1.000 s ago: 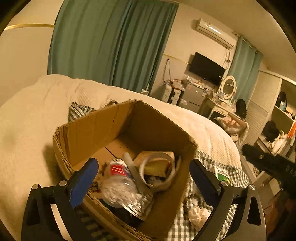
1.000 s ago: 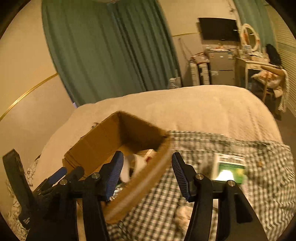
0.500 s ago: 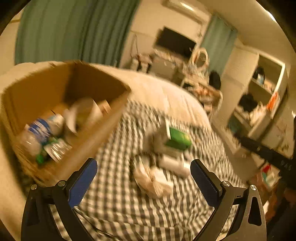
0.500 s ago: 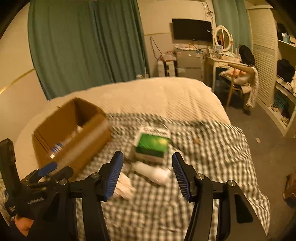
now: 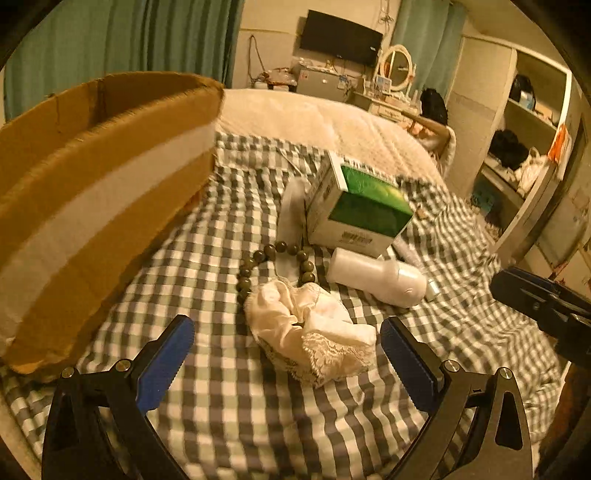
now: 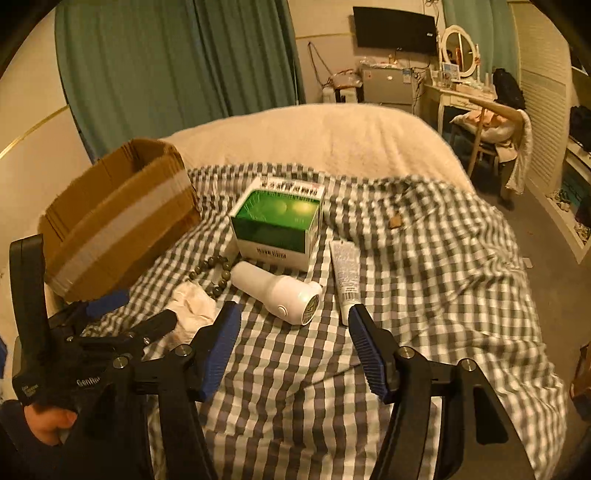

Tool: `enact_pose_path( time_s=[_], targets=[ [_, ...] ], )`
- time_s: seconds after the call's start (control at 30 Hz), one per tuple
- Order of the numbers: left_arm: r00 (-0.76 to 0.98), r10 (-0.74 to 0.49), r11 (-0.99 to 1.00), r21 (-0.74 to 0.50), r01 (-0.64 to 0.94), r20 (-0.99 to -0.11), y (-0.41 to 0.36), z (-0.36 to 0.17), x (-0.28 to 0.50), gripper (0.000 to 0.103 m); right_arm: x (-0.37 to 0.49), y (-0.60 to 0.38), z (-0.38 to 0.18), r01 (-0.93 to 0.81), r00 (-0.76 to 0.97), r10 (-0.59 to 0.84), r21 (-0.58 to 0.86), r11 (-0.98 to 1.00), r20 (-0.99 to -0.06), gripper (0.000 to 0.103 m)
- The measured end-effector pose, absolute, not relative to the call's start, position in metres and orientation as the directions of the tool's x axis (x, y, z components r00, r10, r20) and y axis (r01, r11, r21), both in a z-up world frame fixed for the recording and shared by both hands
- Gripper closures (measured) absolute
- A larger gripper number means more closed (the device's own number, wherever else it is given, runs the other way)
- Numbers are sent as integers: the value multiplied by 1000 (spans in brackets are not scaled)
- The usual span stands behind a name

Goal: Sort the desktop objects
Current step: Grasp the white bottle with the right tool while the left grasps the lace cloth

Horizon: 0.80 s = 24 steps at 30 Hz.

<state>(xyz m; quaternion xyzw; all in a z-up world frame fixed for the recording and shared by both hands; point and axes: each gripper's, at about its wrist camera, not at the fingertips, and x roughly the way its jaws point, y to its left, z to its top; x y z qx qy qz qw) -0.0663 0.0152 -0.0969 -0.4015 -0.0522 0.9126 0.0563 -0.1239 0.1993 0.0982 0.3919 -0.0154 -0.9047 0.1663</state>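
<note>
On the checked cloth lie a crumpled cream lace cloth (image 5: 314, 332) (image 6: 194, 301), a string of dark beads (image 5: 275, 258) (image 6: 214, 271), a white bottle on its side (image 5: 376, 277) (image 6: 280, 290), a green-and-white box (image 5: 356, 206) (image 6: 280, 221) and a white tube (image 6: 345, 275). A brown cardboard box (image 5: 92, 199) (image 6: 118, 218) stands at the left. My left gripper (image 5: 286, 363) is open, just in front of the lace cloth, empty. My right gripper (image 6: 293, 345) is open and empty, short of the bottle. The cardboard box's inside is hidden.
A cream quilt (image 6: 314, 136) covers the bed beyond the checked cloth (image 6: 424, 258). Green curtains (image 6: 166, 62), a television (image 6: 395, 26), a dressing table with mirror (image 6: 458, 85), a chair (image 6: 491, 125) and shelves (image 5: 517, 140) line the room's far side. A hand (image 6: 44, 424) holds the left gripper.
Both grippers swung away from over the cardboard box to the right and down toward the loose items on the checked cloth. Both stayed open and empty.
</note>
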Motion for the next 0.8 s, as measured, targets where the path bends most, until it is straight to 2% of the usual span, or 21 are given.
enact_pose_path(
  time_s=[0.2,0.3,0.37,0.4,0.43,0.47,0.6,0.8],
  targets=[
    [-655,124,-990,-52,-129,-745,34,-120,-78,2,-154,191,68,296,-610,-332,182,-938,-720,38],
    [-635,137,-985,-34,-172,-760,38,-125,-82,23,-166,182,55,311,-595,-332,171,-935,-732,38],
    [-618,145,-981,-29,-194,-773,39,-126,-84,41,-174,176,48,323,-587,-335,166,-932,-737,38],
    [-614,146,-979,-26,-200,-776,39,-126,-84,45,-176,174,45,324,-587,-334,164,-932,-738,38],
    [-620,142,-980,-20,-199,-772,39,-122,-83,57,-180,171,42,328,-583,-336,164,-930,-740,38],
    [-625,141,-980,-19,-198,-768,38,-120,-82,64,-182,168,40,329,-581,-337,165,-930,-741,38],
    [-653,153,-981,-31,-194,-742,33,-103,-80,67,-192,161,32,321,-580,-322,153,-934,-748,34],
    [-641,173,-983,-92,-158,-748,17,-100,-84,68,-196,158,28,318,-568,-306,140,-938,-764,34]
  ],
)
